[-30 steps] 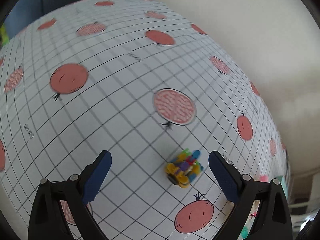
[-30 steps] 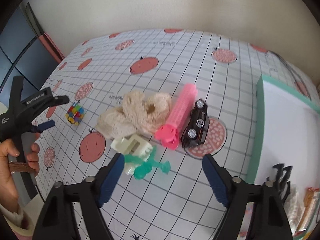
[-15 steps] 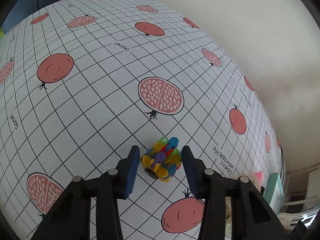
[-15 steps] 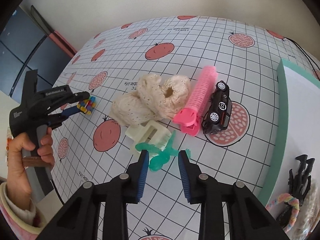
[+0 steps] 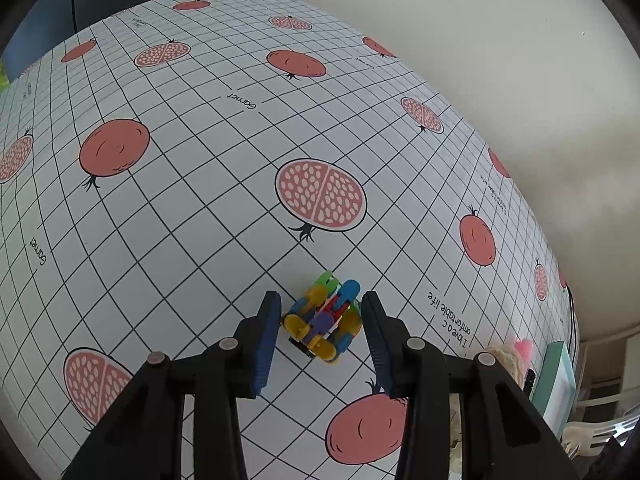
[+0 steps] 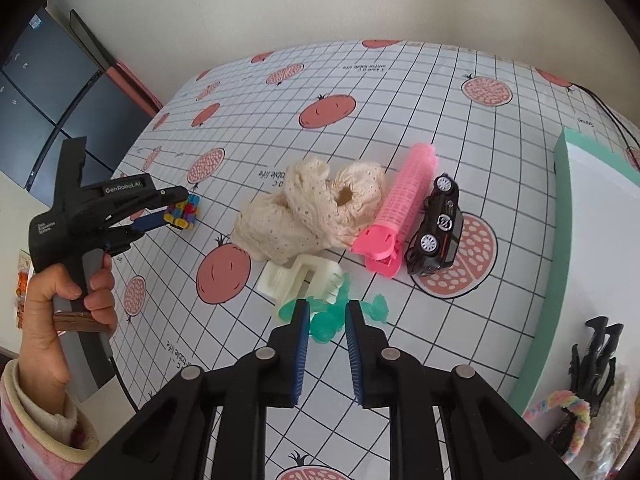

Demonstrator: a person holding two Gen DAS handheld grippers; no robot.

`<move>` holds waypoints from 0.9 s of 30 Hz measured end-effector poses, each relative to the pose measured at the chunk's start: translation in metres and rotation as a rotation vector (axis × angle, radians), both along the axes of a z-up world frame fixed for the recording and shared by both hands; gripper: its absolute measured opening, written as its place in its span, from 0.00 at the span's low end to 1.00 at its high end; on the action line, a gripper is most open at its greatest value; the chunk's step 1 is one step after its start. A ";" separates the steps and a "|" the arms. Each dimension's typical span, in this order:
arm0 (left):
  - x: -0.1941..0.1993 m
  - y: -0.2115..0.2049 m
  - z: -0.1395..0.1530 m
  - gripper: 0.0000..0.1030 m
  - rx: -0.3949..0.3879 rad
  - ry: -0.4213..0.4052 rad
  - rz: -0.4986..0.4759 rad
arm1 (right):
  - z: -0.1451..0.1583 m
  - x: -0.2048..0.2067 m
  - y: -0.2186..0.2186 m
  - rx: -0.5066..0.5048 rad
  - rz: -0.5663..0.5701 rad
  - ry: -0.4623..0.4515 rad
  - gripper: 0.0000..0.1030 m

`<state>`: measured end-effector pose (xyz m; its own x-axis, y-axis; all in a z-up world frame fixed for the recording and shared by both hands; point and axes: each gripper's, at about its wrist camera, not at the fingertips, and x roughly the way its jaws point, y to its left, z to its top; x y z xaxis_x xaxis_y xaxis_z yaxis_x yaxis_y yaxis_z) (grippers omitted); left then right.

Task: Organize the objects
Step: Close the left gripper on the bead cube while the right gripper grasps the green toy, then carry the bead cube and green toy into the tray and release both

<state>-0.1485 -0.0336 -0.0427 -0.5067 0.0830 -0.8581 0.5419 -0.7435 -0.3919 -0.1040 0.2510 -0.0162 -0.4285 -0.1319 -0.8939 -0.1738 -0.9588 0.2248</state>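
Left gripper (image 5: 320, 316) clenched on the colourful block toy (image 5: 322, 322), pads pressing both sides, toy at 6 o'clock of the halved-pomegranate print | right gripper (image 6: 326, 320) just squeezed tight on the green translucent piece (image 6: 326, 322) | cream clip (image 6: 298, 280) touching at its 11 o'clock | pink roller (image 6: 400, 208), black toy car (image 6: 438, 228) at 1 o'clock
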 end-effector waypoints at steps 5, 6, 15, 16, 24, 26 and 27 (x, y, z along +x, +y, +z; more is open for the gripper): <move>-0.001 0.002 0.007 0.40 -0.001 0.020 0.002 | 0.005 0.001 0.001 0.006 0.005 0.011 0.14; -0.001 0.003 0.009 0.40 -0.004 0.022 0.001 | 0.005 0.002 0.002 0.004 0.005 0.012 0.14; -0.001 0.004 0.023 0.40 0.009 0.062 0.020 | 0.030 0.007 0.013 -0.006 -0.025 0.076 0.14; -0.001 0.004 0.026 0.40 0.009 0.073 0.024 | 0.033 0.007 0.013 -0.001 -0.030 0.082 0.14; 0.001 0.013 0.056 0.40 -0.003 0.160 0.017 | 0.053 0.018 0.039 0.025 -0.100 0.130 0.14; 0.000 0.019 0.063 0.40 -0.004 0.179 0.006 | 0.057 0.022 0.048 0.040 -0.125 0.133 0.14; 0.000 0.022 0.065 0.40 -0.006 0.187 0.000 | 0.058 0.024 0.052 0.044 -0.135 0.134 0.14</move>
<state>-0.1485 -0.0121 0.0227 -0.6573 0.0781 -0.7496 0.4603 -0.7459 -0.4814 -0.0802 0.3030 0.0420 -0.5553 -0.0271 -0.8312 -0.2727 -0.9383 0.2128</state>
